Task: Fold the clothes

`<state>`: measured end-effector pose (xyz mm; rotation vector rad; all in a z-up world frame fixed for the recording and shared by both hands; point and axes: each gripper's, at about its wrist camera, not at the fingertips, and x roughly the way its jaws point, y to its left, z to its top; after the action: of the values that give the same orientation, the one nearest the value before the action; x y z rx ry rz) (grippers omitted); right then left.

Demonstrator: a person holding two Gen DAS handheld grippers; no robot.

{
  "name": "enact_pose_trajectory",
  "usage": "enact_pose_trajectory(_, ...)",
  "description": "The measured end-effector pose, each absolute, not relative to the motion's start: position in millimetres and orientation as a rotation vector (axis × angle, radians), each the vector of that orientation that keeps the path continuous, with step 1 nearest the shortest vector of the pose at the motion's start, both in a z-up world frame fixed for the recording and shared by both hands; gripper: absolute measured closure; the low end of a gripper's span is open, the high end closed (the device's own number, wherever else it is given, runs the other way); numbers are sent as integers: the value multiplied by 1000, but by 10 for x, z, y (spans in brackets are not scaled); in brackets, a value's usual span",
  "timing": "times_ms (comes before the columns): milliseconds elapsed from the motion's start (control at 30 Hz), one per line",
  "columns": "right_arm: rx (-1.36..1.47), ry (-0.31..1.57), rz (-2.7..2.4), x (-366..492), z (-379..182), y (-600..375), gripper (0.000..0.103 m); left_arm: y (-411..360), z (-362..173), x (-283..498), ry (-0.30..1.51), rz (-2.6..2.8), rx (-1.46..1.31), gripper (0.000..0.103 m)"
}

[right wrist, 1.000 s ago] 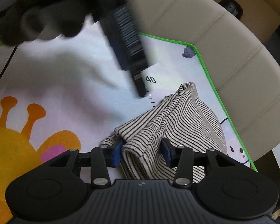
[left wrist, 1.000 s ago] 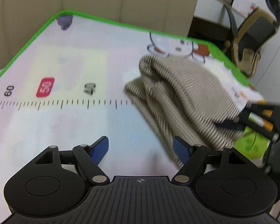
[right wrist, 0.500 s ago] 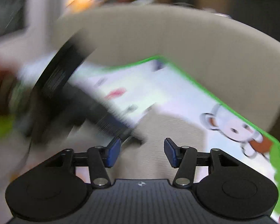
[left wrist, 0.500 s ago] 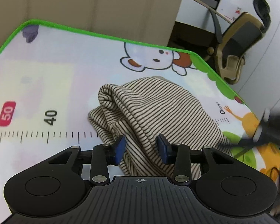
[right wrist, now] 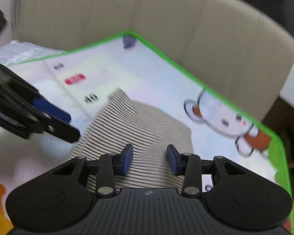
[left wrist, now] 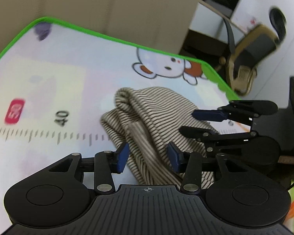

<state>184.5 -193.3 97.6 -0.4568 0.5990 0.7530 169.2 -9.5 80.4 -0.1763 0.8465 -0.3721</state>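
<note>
A beige garment with thin dark stripes (left wrist: 156,107) lies bunched in loose folds on a cartoon play mat (left wrist: 68,90). My left gripper (left wrist: 149,156) has a thick fold at the garment's near edge between its blue pads. The cloth fills the gap, and the jaws are opening slightly. The right wrist view shows this gripper (right wrist: 73,126) at the garment's (right wrist: 147,121) left edge. My right gripper (right wrist: 149,158) hovers over the garment, jaws closing a little. Seen from the left wrist, it (left wrist: 188,122) holds nothing between its fingers.
The mat (right wrist: 156,82) has a green border, ruler marks and a bear drawing. A beige sofa back (right wrist: 166,15) curves right behind it. An office chair (left wrist: 254,45) stands beyond the mat's right corner. Crumpled clear plastic (right wrist: 19,52) lies off the far left edge.
My left gripper came in over the garment's near edge and narrowed from wide open around a fold. My right gripper let go of the garment, rose and rolled, and hangs above it.
</note>
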Motion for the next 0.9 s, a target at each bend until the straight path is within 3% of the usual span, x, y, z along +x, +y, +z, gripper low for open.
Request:
enact_pose_trajectory(167,-415,597,854,1438,1088,-1873,42,57,678,1614,904,-354,-217,70)
enact_pose_trajectory(300,-570,560,857,1194,912,-1811,42,54,528,1551,958,-379,-260,73)
enact_pose_trajectory(367,-594,573,848,1197,851,-1839,49,54,529,1507,956,-386,-258,74)
enact_pose_trajectory(433,-571,594,852,1266,860,-1881,76,110,596,1486,936,-398,-295,75)
enact_pose_trajectory(500,-496,613,852,1377,951,-1918,87,145,651,1477,919,-411,-324,75)
enact_pose_trajectory(700,-17,744,884,1812,1374,-2216,91,27,499,1539,975,-456,-334,75)
enact_pose_trajectory(900,173,942,921,2003,1040,-2086,91,34,366,1627,1010,-461,-375,75)
